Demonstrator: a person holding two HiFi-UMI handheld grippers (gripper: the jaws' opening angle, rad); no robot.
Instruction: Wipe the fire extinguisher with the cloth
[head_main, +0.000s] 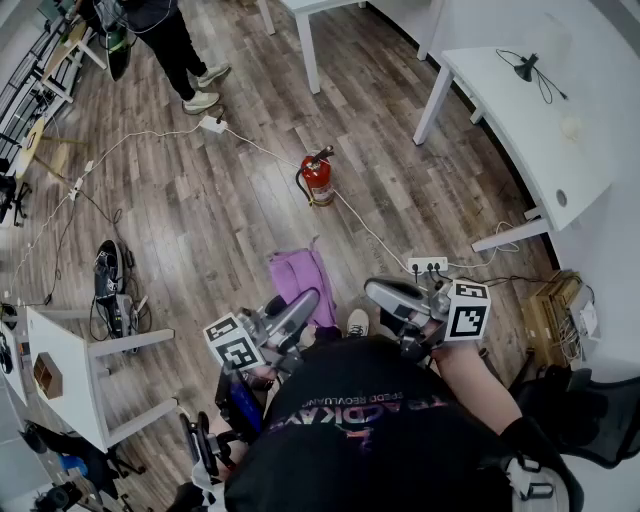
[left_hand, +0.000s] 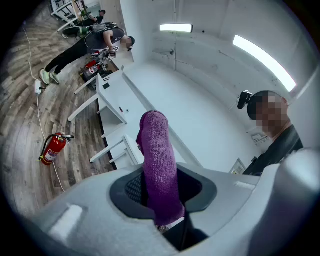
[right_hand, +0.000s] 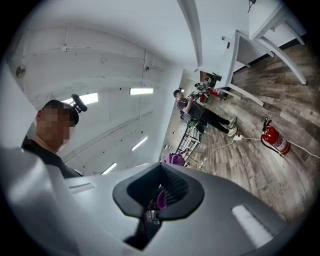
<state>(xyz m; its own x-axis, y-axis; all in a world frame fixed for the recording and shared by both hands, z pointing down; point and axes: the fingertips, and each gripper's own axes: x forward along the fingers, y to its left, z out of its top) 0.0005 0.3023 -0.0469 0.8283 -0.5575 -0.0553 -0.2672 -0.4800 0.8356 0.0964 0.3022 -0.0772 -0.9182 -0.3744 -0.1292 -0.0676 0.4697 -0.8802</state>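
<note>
Wood-plank floor is running past white tables along the room's right side. Fire extinguisher is standing upright mid-floor, long axis vertical, handle uppermost, well apart from both grippers. Left gripper is clamping the purple cloth; right gripper is sitting with jaws together.

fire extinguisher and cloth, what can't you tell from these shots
- Fire extinguisher: too small in all three views to read its label or gauge.
- Cloth: lower end hidden inside the left hand-held gripper, left gripper view.
- Purple speck in the right hand-held gripper, right gripper view: too small to identify.
</note>
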